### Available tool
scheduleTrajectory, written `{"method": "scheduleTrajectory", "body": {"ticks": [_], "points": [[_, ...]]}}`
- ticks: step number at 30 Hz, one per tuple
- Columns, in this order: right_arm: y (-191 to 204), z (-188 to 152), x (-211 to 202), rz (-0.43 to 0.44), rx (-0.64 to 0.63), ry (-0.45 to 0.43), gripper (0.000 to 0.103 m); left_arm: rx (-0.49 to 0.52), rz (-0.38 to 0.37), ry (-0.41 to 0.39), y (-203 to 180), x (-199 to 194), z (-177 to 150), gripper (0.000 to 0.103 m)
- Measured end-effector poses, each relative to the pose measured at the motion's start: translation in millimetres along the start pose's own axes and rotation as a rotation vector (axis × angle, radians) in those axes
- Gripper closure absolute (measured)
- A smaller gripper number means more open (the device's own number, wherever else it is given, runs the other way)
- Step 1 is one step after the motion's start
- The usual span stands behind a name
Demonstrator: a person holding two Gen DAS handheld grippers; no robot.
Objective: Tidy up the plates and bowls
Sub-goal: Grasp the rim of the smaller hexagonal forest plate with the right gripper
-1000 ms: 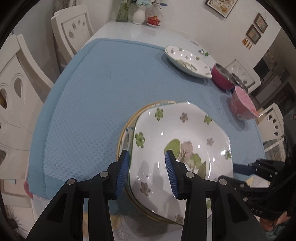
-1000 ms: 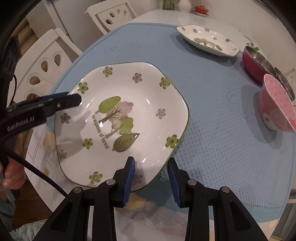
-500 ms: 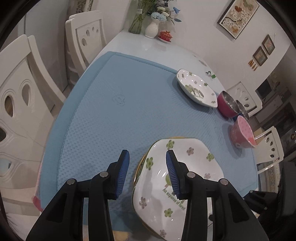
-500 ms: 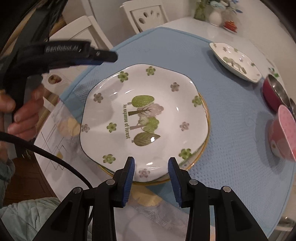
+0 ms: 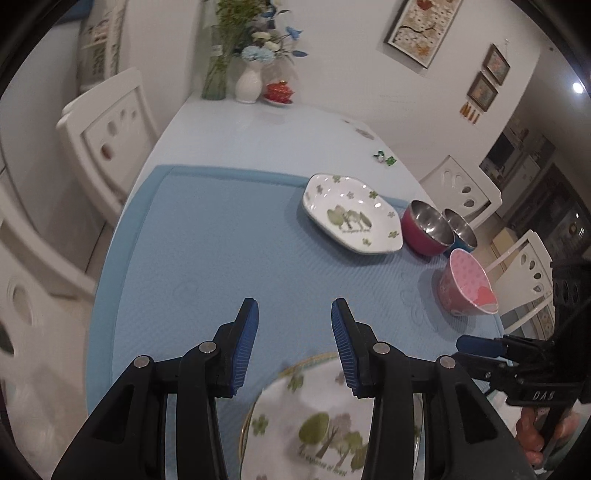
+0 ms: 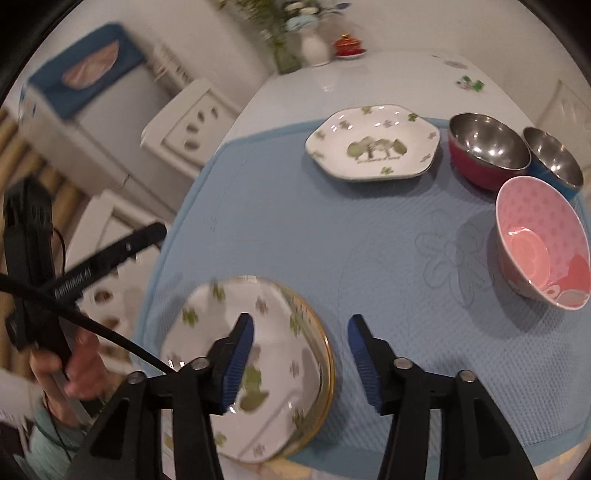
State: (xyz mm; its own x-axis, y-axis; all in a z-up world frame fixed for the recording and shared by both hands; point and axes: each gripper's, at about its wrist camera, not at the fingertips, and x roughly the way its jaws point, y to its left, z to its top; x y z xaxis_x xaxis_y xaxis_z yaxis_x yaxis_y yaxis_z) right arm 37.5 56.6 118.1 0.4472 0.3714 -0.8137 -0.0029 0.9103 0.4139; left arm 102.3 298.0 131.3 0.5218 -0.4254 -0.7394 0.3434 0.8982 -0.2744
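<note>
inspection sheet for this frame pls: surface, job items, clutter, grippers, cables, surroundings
Surface: blue mat on white table.
Job's things: floral plate stacked on gold-rimmed plate; second floral plate; red bowl, blue bowl, pink bowl.
Clutter: vases, red dish, small green item.
Grippers: left gripper open, empty; right gripper just opened, empty.
Cables: black cable.
Surroundings: white chairs, wall pictures.

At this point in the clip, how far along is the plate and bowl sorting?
Done: one flowered plate sits stacked on a gold-rimmed plate at the mat's near edge. In hand: nothing; the right tongs have just been opening and the left tongs are empty too. Left: the far flowered plate, red bowl, blue bowl and pink bowl.
</note>
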Motion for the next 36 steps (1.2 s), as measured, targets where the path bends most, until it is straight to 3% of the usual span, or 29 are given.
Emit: {"method": "scheduleTrajectory", "body": {"ticks": [4, 8, 10, 12, 14, 23, 28, 33, 36], "points": [[-9, 28, 6, 0.066, 0.100, -0.032, 0.046, 0.057, -0.019, -0.009, -10, 13, 29, 0.064], [-19, 52, 12, 0.052, 0.174, -0.075, 0.045, 0.115, -0.033, -0.021, -19, 28, 57, 0.059], [-28, 62, 18, 0.035, 0.224, -0.090, 0.037, 0.130, -0.037, -0.015, -23, 38, 69, 0.054], [-39, 70, 24, 0.015, 0.289, -0.103, 0.033, 0.135, -0.040, -0.013, -24, 51, 83, 0.034], [-52, 76, 32, 0.020, 0.358, -0.108, 0.033, 0.123, -0.051, -0.016, -22, 62, 93, 0.030], [-94, 102, 74, -0.194, 0.520, -0.096, 0.033, 0.025, -0.178, 0.123, -9, 159, 136, 0.031], [-108, 112, 85, -0.276, 0.544, -0.113, 0.033, 0.015, -0.174, 0.204, -10, 209, 142, 0.034], [-120, 119, 98, -0.262, 0.537, -0.088, 0.033, 0.008, -0.166, 0.248, -10, 243, 144, 0.040], [-128, 122, 106, -0.258, 0.538, -0.079, 0.033, 0.016, -0.172, 0.273, -12, 259, 144, 0.054]]}}
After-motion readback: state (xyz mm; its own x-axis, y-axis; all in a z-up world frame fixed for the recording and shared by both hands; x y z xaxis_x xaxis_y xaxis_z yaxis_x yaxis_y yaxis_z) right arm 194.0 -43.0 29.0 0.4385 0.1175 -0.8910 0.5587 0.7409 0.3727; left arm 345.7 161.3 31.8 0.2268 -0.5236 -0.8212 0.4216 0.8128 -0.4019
